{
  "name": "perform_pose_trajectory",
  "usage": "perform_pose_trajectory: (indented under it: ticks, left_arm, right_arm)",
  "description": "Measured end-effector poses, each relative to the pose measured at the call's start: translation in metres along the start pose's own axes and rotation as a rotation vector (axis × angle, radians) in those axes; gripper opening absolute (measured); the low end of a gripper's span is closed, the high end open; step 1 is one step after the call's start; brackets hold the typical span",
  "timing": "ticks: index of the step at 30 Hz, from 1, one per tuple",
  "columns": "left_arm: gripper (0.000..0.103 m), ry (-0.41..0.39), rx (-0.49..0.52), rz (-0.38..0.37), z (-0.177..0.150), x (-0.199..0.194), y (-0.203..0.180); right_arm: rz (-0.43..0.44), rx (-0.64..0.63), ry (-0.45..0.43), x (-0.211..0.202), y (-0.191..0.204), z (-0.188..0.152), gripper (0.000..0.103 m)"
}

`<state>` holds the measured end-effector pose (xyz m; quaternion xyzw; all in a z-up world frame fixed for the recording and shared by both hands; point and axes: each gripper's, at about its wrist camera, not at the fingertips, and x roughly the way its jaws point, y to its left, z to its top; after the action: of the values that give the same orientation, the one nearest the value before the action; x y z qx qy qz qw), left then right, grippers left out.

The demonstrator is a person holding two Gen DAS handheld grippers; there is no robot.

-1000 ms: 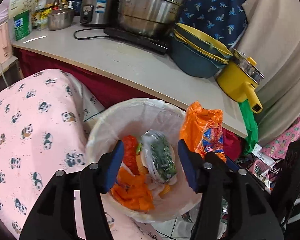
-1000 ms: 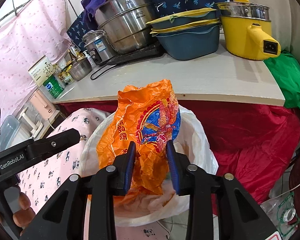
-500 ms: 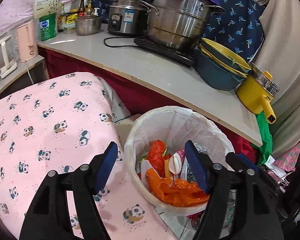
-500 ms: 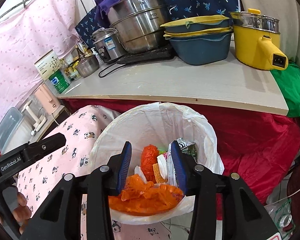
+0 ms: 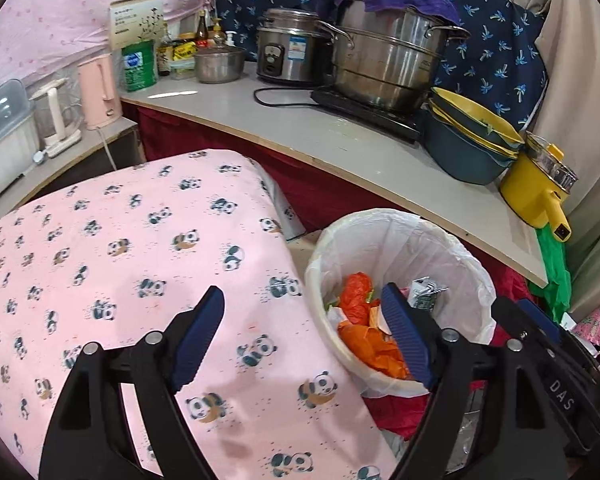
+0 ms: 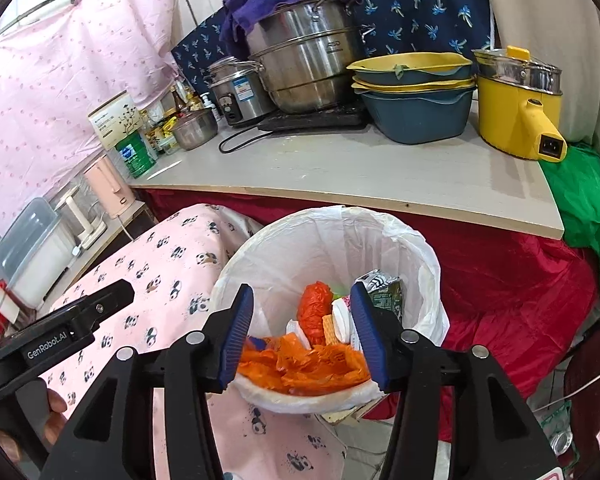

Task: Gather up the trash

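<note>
A round bin with a white liner point(image 5: 400, 236) point(image 6: 324, 232) stands on the floor below the counter edge. Orange wrappers point(image 6: 312, 364) point(image 5: 376, 344), a red-orange crumpled bag point(image 6: 316, 308) and a dark green packet point(image 6: 384, 292) lie inside it. My left gripper point(image 5: 302, 334) hangs over the pink panda cloth point(image 5: 132, 264) beside the bin, its jaws opening with nothing between them. My right gripper point(image 6: 302, 330) hovers above the bin's near rim, its jaws opening too, and nothing is held. The left gripper's body point(image 6: 56, 336) shows at the left of the right wrist view.
The grey counter point(image 6: 360, 172) carries a steel steamer pot point(image 6: 308, 60), rice cooker point(image 6: 240, 92), stacked blue-and-yellow basins point(image 6: 416, 92) and a yellow electric pot point(image 6: 516, 108). Green fabric point(image 6: 588, 196) hangs at right, red cloth point(image 6: 512, 280) below the counter. A pink kettle point(image 5: 98, 92) stands left.
The right gripper let go of the orange wrapper, which now lies in the bin. Both grippers widened. The left gripper swung left, away from the bin and over the panda cloth.
</note>
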<state>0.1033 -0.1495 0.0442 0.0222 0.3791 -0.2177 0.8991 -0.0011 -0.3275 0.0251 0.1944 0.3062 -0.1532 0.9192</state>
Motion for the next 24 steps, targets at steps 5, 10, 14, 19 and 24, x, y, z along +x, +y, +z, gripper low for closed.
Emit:
perform_pose_trajectory:
  ticks: [5, 10, 14, 19, 24]
  left_arm:
    - [0.078, -0.017, 0.007, 0.046, -0.009, -0.015, 0.007]
    - [0.082, -0.024, 0.009, 0.087, -0.019, -0.027, 0.013]
    - [0.088, -0.032, -0.019, 0.118, -0.028, -0.036, 0.020]
    - [0.089, -0.032, -0.053, 0.139, -0.039, -0.044, 0.028]
    - [0.089, -0.027, -0.058, 0.157, -0.052, -0.052, 0.033]
  right_arm:
    - [-0.004, -0.048, 0.009, -0.011, 0.017, -0.009, 0.054]
    - [-0.020, -0.096, 0.011, -0.021, 0.031, -0.019, 0.063]
    - [-0.029, -0.124, 0.014, -0.029, 0.038, -0.025, 0.072]
    - [-0.047, -0.156, 0.013, -0.040, 0.043, -0.035, 0.079]
    - [-0.053, -0.169, 0.023, -0.047, 0.042, -0.042, 0.084]
